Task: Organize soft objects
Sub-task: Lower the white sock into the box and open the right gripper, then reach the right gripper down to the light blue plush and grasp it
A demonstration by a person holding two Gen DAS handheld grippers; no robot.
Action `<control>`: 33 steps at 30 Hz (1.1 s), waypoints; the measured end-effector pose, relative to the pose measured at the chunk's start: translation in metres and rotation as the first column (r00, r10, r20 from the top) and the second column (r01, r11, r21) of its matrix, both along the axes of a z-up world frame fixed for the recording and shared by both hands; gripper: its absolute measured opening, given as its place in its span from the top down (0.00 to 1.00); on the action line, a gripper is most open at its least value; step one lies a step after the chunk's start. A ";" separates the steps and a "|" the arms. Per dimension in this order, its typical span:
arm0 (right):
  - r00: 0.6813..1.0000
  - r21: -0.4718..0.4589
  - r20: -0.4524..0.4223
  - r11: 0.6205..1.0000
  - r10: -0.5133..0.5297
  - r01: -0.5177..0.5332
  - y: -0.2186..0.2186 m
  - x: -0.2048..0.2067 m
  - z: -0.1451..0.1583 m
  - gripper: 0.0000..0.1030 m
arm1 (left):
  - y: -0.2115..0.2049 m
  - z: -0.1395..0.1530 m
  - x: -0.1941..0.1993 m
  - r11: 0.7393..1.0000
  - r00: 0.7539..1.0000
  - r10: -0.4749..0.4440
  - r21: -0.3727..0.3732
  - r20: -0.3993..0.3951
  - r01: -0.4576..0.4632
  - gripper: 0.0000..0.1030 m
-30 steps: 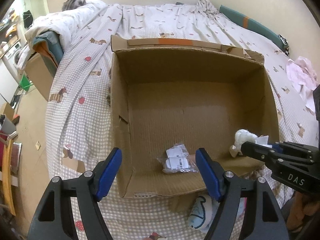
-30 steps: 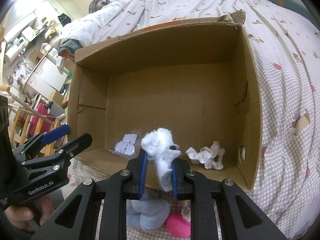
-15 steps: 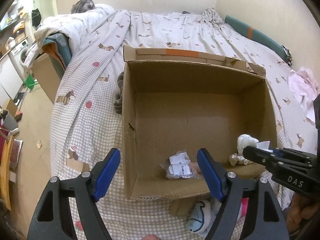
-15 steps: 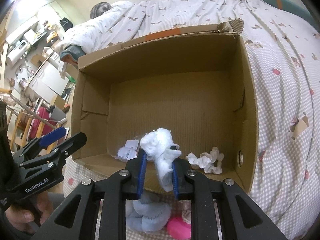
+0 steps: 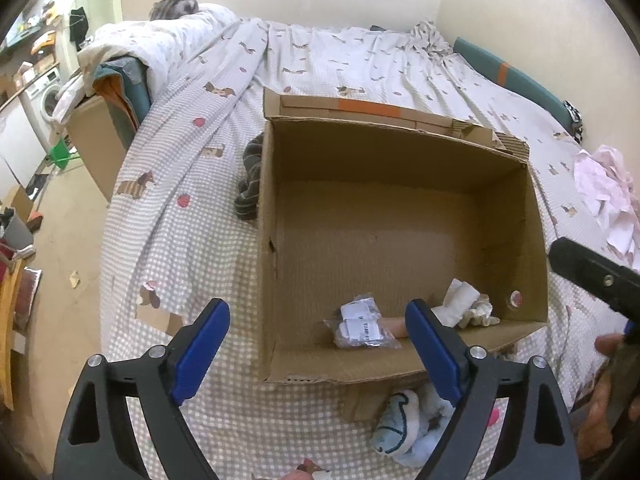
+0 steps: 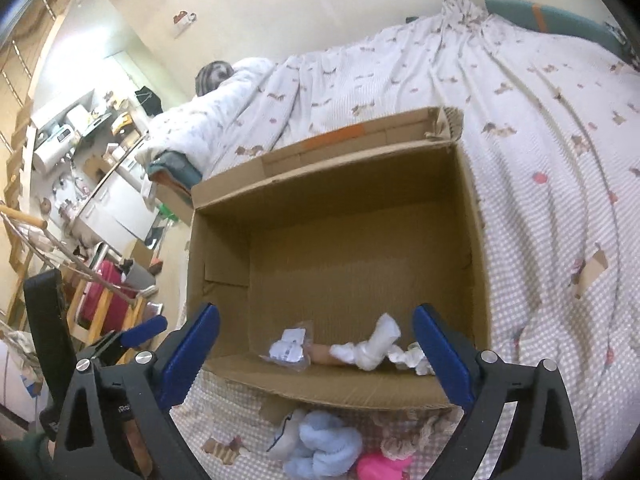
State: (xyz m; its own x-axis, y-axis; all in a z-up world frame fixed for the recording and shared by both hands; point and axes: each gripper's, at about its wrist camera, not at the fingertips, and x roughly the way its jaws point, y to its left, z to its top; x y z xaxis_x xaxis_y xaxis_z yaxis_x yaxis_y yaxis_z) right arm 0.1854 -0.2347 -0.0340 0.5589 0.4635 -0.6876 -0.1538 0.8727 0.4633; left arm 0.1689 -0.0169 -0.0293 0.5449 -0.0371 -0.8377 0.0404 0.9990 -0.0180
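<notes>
right claw (image 6: 316, 354): gaping, having just been opening, nothing gripped
light-blue plush (image 6: 320, 438): lying below, outside cardboard box (image 6: 474, 248)
left claw (image 5: 318, 350): gaping, empty

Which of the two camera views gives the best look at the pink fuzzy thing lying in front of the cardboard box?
The right wrist view: the pink fuzzy thing shows beside the blue plush. In the left wrist view, only a pink sliver peeks past a finger.

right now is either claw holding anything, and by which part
Nothing is held. The right claw has just been opening, and the white sock lies loose in the cardboard box. The left claw is open with nothing between its pads.
</notes>
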 end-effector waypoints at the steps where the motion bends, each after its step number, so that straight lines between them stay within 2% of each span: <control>1: 1.000 -0.004 0.005 1.000 -0.007 0.007 -0.001 -0.003 0.001 0.00 | 0.000 0.001 -0.002 1.000 1.000 0.001 0.004 0.000 -0.001 0.14; 6: 1.000 0.008 0.016 1.000 -0.018 0.018 -0.008 -0.013 0.007 0.00 | 0.005 0.010 -0.013 1.000 1.000 0.005 0.017 0.019 -0.005 0.14; 13: 0.997 -0.067 0.078 0.997 -0.028 0.034 -0.008 -0.036 0.018 0.00 | 0.014 0.021 -0.034 1.000 0.999 0.031 0.001 0.028 -0.031 0.13; 20: 1.000 -0.105 0.022 0.994 -0.020 0.022 -0.007 -0.055 0.008 0.00 | 0.019 0.018 -0.055 0.998 0.998 0.065 -0.012 0.005 -0.065 0.13; 26: 1.000 -0.136 0.013 0.991 -0.017 0.019 -0.007 -0.075 0.005 0.00 | 0.018 0.013 -0.069 0.997 0.997 0.071 -0.010 -0.009 -0.071 0.13; 33: 0.997 -0.104 -0.070 0.994 -0.039 0.032 -0.013 -0.089 -0.009 0.00 | 0.017 0.006 -0.081 0.996 0.996 0.081 -0.019 -0.040 -0.082 0.12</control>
State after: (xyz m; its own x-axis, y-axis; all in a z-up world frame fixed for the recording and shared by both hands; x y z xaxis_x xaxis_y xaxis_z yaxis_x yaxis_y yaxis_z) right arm 0.0960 -0.2474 -0.0427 0.5216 0.3692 -0.7692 -0.0915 0.9205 0.3798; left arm 0.0884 0.0001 -0.0230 0.5135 -0.0115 -0.8580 -0.0422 0.9984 -0.0386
